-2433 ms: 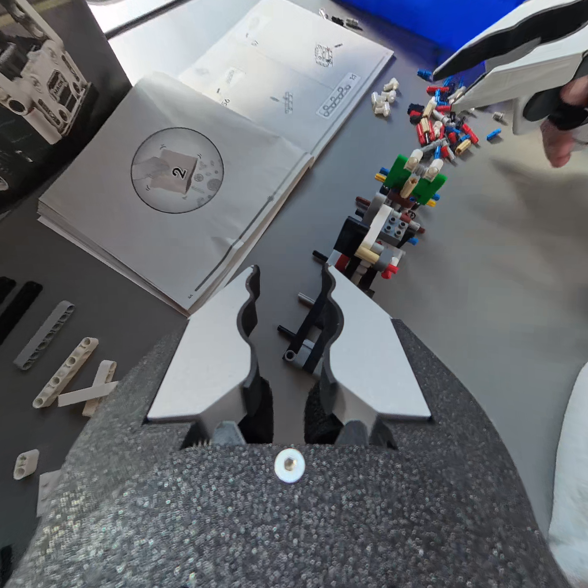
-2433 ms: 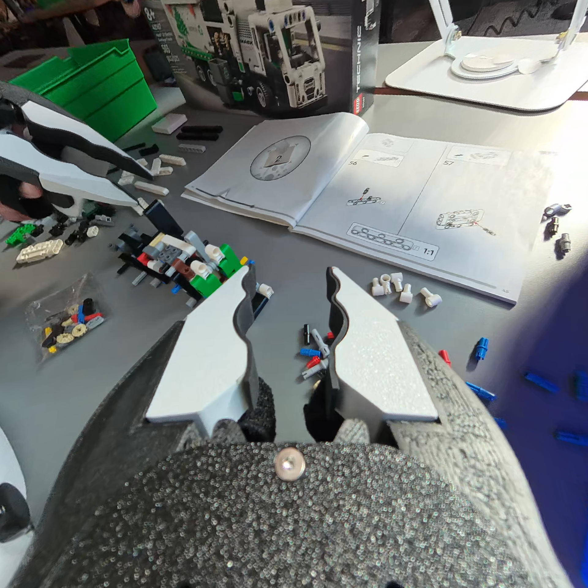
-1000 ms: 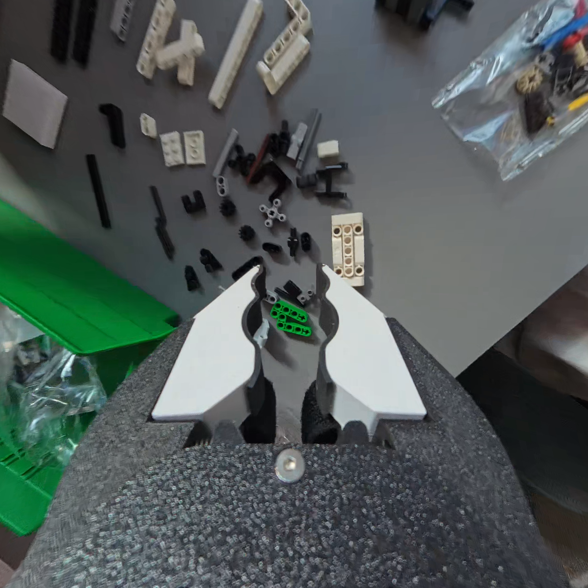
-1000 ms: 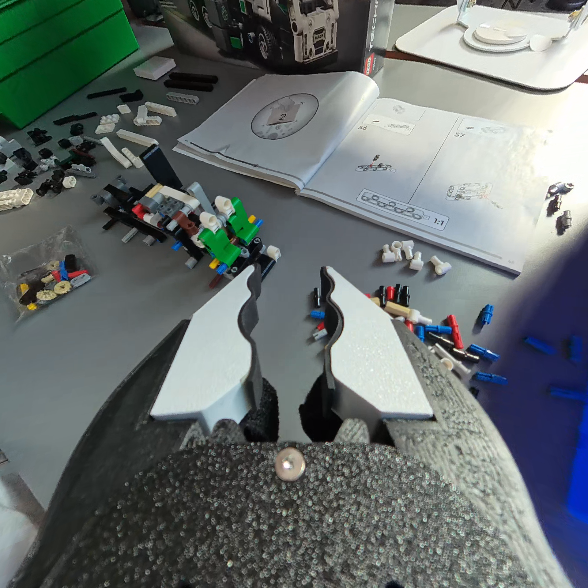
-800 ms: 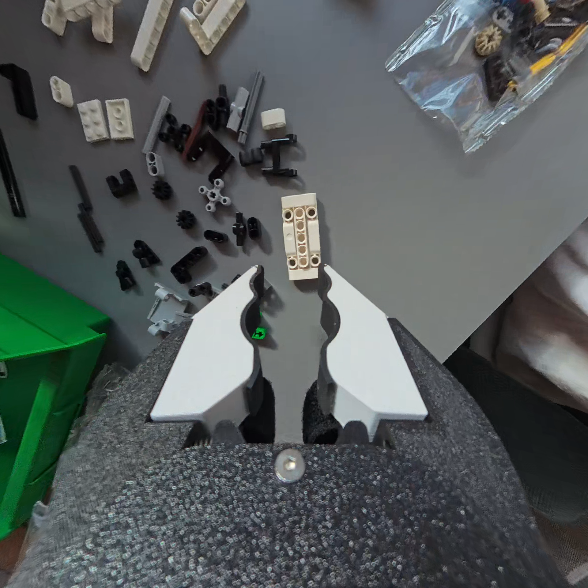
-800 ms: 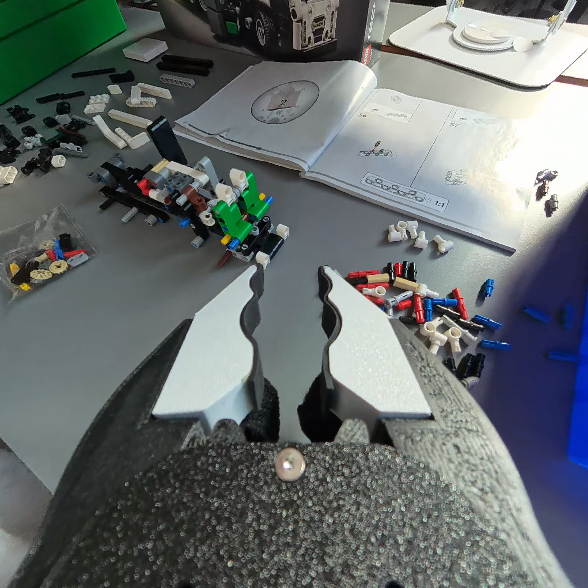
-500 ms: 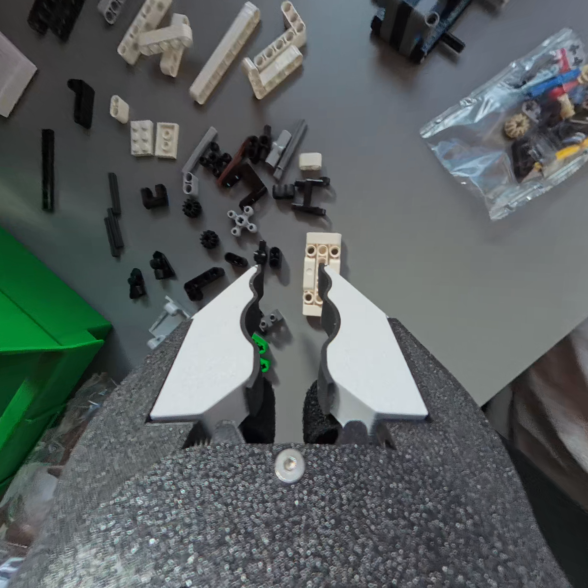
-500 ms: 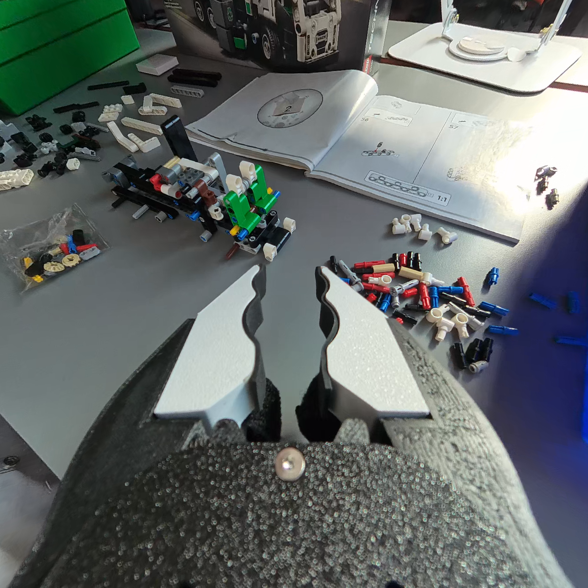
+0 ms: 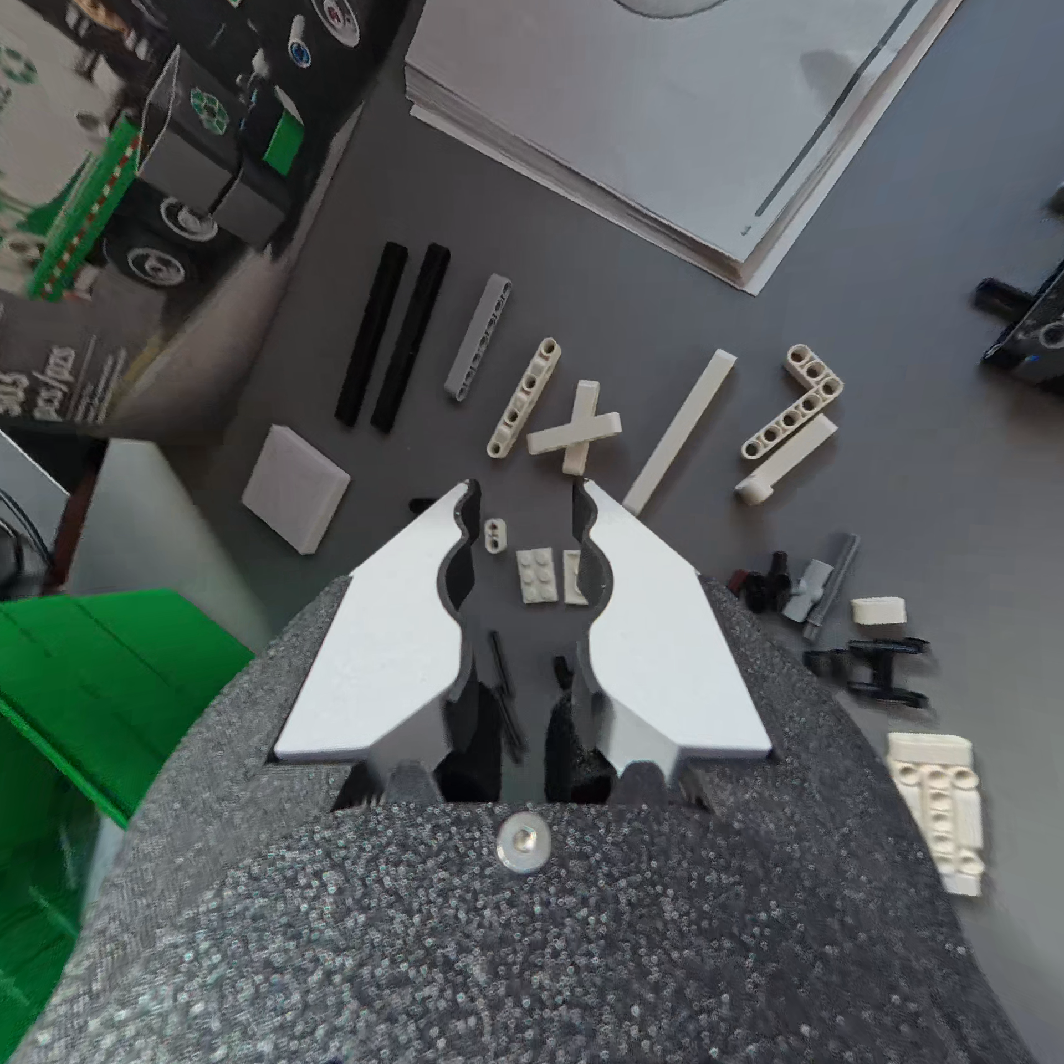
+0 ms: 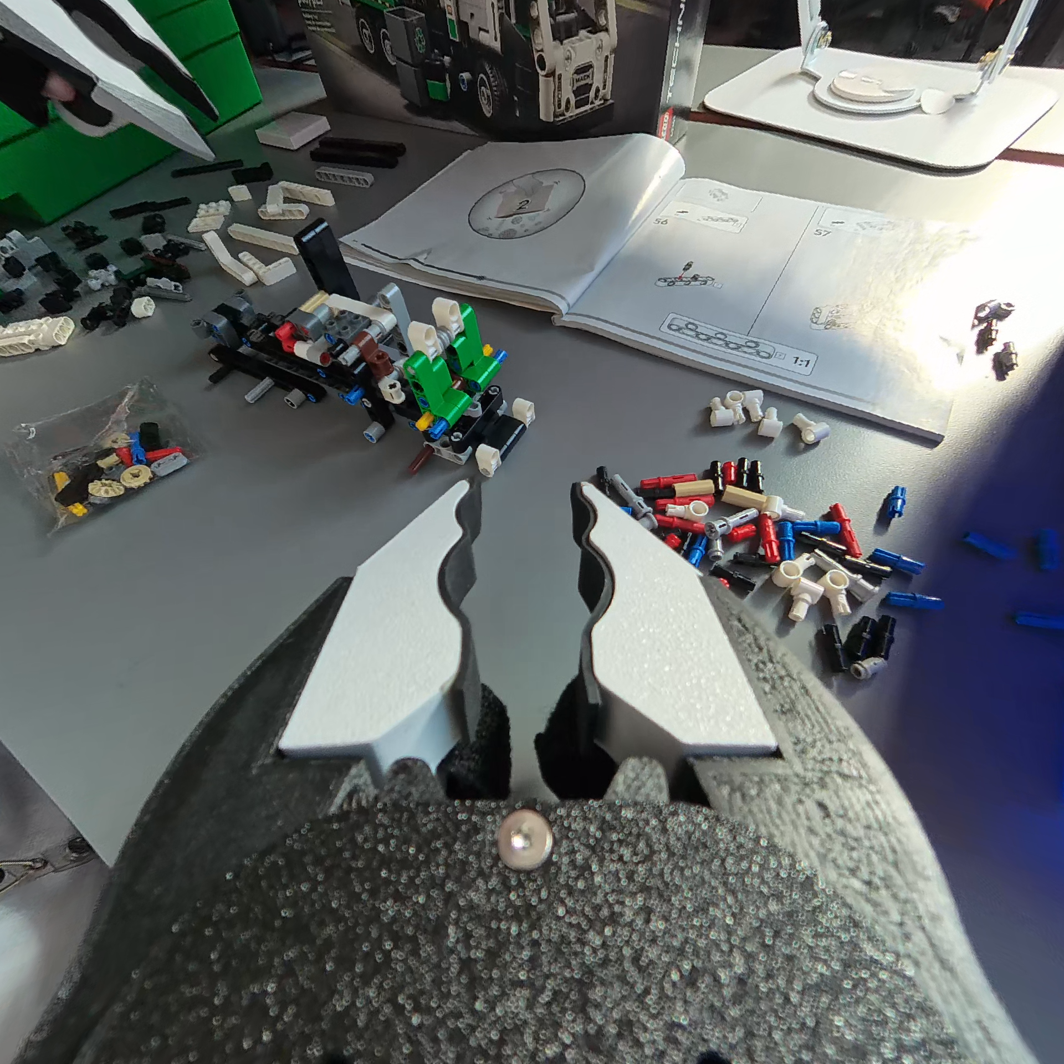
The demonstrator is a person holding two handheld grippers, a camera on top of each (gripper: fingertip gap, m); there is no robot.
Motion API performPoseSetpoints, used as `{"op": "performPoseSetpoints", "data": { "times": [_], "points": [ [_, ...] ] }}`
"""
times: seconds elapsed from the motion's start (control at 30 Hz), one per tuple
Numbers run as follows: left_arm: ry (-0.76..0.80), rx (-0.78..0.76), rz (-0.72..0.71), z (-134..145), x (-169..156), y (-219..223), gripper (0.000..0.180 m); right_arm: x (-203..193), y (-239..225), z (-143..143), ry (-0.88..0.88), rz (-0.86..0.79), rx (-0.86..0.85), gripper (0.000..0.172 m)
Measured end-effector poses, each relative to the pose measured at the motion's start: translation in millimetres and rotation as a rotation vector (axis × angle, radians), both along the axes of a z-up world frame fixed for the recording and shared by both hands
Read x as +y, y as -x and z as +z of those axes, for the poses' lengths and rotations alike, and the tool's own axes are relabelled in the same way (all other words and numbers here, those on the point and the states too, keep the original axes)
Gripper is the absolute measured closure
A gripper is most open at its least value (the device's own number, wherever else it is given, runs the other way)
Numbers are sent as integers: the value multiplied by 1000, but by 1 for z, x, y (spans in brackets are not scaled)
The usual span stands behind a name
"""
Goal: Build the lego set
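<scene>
Where bricks lie scattered, a grey table (image 10: pixel 173 604) (sunlit).

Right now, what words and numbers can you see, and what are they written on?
Dark cardboard box with a truck picture: printed writing, which I don't read out.
Open white paper booklet: printed numbers, also left unread.
Small coloured plastic pins: no writing visible.

Open instruction booklet (image 10: pixel 662 259) at 12 o'clock on grey table (image 10: pixel 173 576). Part-built brick model (image 10: pixel 374 357) at 10 o'clock, bagged parts (image 10: pixel 103 460) at 9. Loose pin pile (image 10: pixel 777 535) at 2 o'clock. Green bin (image 10: pixel 115 132), truck-print box (image 10: pixel 489 57) far back.
</scene>
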State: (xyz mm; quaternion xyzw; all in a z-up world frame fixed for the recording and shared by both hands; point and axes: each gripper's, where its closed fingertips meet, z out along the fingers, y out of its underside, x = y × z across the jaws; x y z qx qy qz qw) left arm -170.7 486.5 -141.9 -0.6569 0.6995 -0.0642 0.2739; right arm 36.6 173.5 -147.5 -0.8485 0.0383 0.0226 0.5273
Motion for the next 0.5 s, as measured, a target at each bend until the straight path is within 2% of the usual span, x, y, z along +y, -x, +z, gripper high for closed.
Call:
{"op": "performPoseSetpoints", "data": {
  "times": [0.1, 0.17, 0.23, 0.4, 0.5],
  "points": [
    [-80, 149, -184, -10, 13, -13, 157, 0, 0, 2, -13, 5, 24, 142],
    [-102, 269, -238, -21, 26, -15, 157, 0, 0, 1, -11, 11, 38, 141],
    [-61, 346, -274, -33, 31, -16, 157, 0, 1, 1, -12, 15, 44, 141],
    [52, 393, -362, -47, 26, -23, 171, -1, 1, 2, -19, 23, 65, 141],
    [9, 408, -369, -44, 33, -26, 175, -1, 0, 3, -25, 23, 81, 141]
  ]
}}
